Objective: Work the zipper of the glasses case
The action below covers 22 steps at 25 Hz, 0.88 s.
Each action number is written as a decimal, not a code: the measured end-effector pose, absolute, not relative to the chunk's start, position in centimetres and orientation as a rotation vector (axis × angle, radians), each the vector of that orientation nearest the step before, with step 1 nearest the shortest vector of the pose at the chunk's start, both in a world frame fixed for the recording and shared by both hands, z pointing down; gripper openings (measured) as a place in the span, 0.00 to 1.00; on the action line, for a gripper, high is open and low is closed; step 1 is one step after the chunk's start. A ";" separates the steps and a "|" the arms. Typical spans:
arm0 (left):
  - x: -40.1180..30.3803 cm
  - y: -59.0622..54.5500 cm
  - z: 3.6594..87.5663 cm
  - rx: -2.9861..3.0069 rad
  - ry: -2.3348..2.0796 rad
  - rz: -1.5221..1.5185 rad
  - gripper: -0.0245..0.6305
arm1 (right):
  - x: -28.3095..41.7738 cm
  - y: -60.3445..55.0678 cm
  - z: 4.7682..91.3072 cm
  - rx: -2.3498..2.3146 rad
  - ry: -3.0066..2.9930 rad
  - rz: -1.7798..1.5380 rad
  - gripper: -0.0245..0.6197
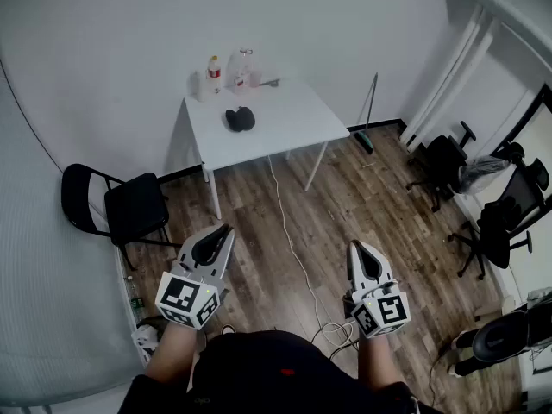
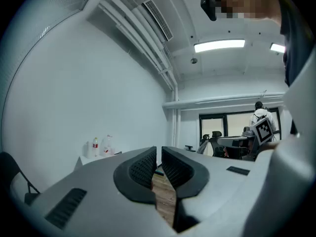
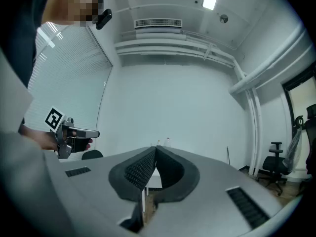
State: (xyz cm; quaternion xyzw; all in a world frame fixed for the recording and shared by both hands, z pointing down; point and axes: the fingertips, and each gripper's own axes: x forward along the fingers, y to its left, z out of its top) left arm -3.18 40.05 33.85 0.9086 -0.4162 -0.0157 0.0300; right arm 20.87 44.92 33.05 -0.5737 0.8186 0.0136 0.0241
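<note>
Glasses case (image 1: 240, 119) lies on table (image 1: 289, 115), orientation unclear.

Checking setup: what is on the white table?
The white table holds a dark glasses case mid-top and bottles at its back edge; anything under the case is covered.

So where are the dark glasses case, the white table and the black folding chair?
dark oval glasses case (image 1: 240, 119): head view, middle of its top
white square table (image 1: 293, 115): head view, bare top right of the case
black folding chair (image 1: 135, 209): head view, its seat
</note>
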 end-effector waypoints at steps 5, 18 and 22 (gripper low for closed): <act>-3.8 39.7 33.8 2.795 -1.291 -0.056 0.11 | 20.5 44.4 33.4 -1.804 2.553 0.039 0.07; -4.0 39.8 34.2 2.797 -1.275 -0.036 0.11 | 20.1 44.4 33.7 -1.788 2.553 0.003 0.07; -4.9 39.6 34.2 2.795 -1.268 -0.038 0.11 | 19.2 44.4 34.1 -1.793 2.552 -0.017 0.07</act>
